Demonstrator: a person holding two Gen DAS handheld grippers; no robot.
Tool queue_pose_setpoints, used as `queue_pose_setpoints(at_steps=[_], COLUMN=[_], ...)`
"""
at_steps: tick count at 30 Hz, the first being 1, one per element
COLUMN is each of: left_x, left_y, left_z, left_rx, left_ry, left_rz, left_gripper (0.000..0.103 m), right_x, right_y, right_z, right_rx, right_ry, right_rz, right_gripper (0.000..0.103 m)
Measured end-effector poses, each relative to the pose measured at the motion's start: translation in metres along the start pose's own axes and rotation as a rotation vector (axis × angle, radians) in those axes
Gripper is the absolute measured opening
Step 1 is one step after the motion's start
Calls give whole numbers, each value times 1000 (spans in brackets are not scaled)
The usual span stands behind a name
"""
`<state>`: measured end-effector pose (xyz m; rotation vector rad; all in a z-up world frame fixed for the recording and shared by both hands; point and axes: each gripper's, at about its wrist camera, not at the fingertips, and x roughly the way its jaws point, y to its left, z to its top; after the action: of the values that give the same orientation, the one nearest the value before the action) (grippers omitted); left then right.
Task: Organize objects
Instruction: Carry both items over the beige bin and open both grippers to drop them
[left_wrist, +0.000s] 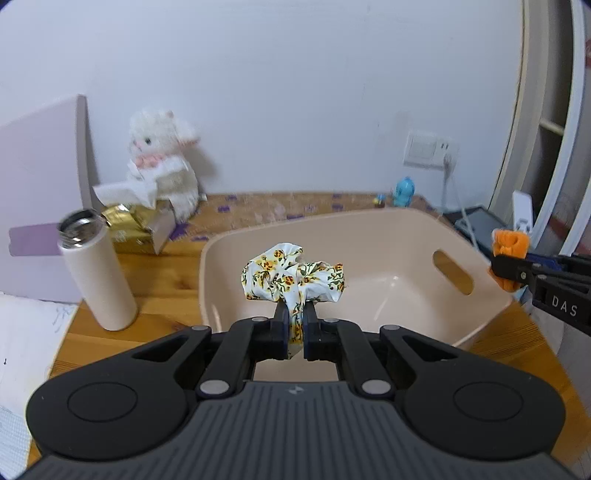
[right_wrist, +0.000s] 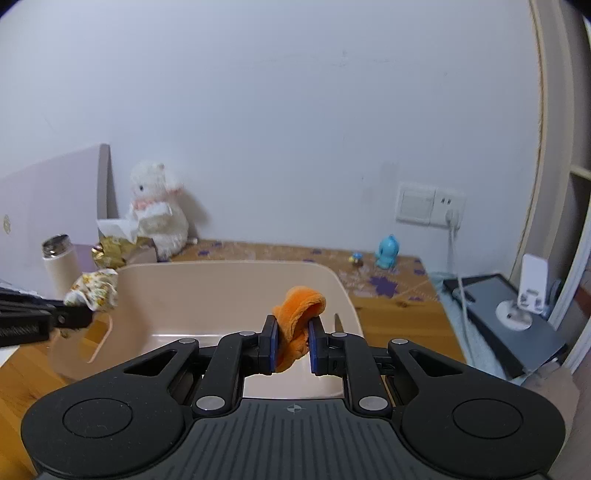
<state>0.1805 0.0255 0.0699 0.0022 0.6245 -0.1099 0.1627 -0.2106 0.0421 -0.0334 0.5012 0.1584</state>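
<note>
Left wrist view: left gripper is pinching floral scrunchie, right gripper clamping orange scrunchie, both hovering over the beige bin, likely for dropping.

The right tool pinches an orange cloth above the beige basin on the wooden desk.
</note>
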Motion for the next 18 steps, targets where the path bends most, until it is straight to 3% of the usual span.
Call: queue_pose_setpoints(at_steps=[8, 12, 14, 15, 16, 17, 18], left_x=[55, 59, 54, 48, 43, 37, 30], left_y=[-10, -8, -8, -9, -10, -11, -12], left_z=[-15, -20, -19, -18, -17, -16, -15], left_rx=[15, 4, 2, 3, 3, 5, 11], left_ry=[123, 135, 125, 110, 103, 87, 65], left_rz=[19, 4, 2, -8, -1, 16, 31], left_gripper=[9, 19, 47, 54, 73, 85, 87], right_x=[43, 49, 44, 41, 36, 32, 26], right_y=[5, 4, 3, 3, 3, 3, 2], right_z=[-11, -15, -14, -14, -13, -12, -11], right_rx=[-21, -11, -14, -17, -18, -19, -20], right_ry=[106, 141, 130, 124, 112, 102, 90], right_rz=[18, 21, 23, 22, 21, 20, 20], right_gripper=[18, 39, 40, 45, 52, 55, 62])
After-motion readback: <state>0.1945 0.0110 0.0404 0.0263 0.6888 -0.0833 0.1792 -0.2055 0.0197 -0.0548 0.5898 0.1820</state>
